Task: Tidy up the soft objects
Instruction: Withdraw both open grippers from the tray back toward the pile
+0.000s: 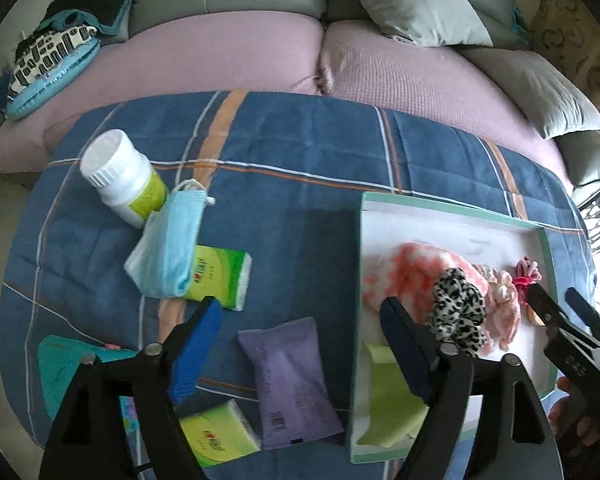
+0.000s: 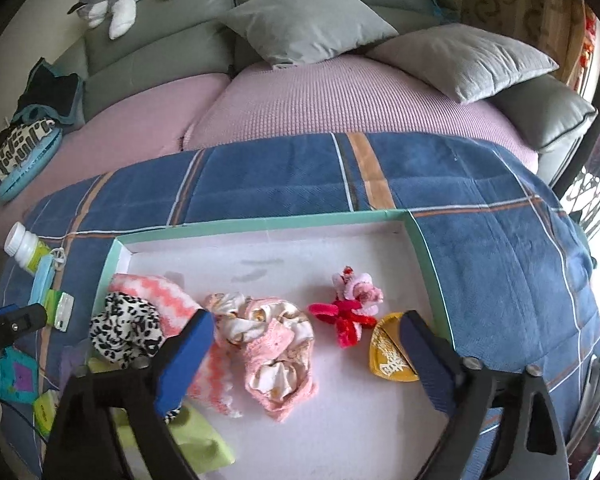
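Blue plaid quilt (image 2: 480,240) before, seemingly, sofa (image 2: 160,52)

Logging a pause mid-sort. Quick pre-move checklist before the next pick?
1. Left gripper empty, jaws apart: ok.
2. Right gripper empty, jaws apart: ok.
3. Box has bare floor left for more items: ok.
4. Leopard scrunchie fully inside the box: cannot tell, it sits right at the left wall.
5. All soft items boxed: not ok; the blue face mask lies outside on the blanket, leaning on the white bottle.
6. Mask free of cover: ok, it lies on top of the green tissue pack.
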The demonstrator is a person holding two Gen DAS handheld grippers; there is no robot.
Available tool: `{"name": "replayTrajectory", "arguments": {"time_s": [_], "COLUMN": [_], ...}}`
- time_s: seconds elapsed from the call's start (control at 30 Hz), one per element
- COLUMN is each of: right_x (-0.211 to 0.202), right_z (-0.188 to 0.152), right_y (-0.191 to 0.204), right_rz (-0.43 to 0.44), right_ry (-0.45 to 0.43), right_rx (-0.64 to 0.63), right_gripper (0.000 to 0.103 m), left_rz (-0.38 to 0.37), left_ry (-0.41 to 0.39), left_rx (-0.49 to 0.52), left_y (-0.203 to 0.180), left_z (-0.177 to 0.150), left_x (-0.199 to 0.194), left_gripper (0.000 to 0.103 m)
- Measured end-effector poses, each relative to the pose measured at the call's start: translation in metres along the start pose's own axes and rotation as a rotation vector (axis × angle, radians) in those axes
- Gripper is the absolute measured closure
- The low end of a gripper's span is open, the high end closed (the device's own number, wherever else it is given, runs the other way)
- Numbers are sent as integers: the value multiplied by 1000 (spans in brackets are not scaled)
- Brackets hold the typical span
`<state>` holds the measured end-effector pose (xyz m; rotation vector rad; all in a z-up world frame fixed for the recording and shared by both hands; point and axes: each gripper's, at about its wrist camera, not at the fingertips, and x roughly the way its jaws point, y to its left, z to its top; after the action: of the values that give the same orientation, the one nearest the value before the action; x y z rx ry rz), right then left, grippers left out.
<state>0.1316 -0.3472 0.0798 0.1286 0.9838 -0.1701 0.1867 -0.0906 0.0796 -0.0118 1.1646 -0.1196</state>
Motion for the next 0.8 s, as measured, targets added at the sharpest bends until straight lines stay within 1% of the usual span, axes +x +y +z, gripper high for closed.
{"name": "replayTrajectory", "arguments": {"time_s": [0.13, 0.2, 0.27, 0.33, 0.53, 0.63, 0.8], "right_x": [-3, -6, -8, -8, -9, -13, -15], "right_z": [1, 1, 3, 3, -1, -4, -11], "right_y": [9, 17, 27, 43, 96, 119, 150], "right_rz": [13, 14, 36, 68, 116, 164, 212], "right_ry": [6, 2, -4, 0, 5, 2, 6], "right_rx": [-15, -25, -38, -69, -182, -230, -283], "right_gripper": [0, 0, 0, 0, 0, 0, 0], "left_rz": [3, 21, 40, 50, 96, 102, 107], "left_ry": [0, -2, -3, 0, -4, -8, -9], "left_rx": [-13, -17, -28, -44, -80, -96, -112], "left_y": [9, 16, 24, 34, 64, 76, 94], "left_z": [1, 1, 0, 1, 0, -2, -3], "left_x": [0, 0, 0, 0, -7, -13, -19], "left_gripper": [19, 15, 14, 14, 14, 14, 14]}}
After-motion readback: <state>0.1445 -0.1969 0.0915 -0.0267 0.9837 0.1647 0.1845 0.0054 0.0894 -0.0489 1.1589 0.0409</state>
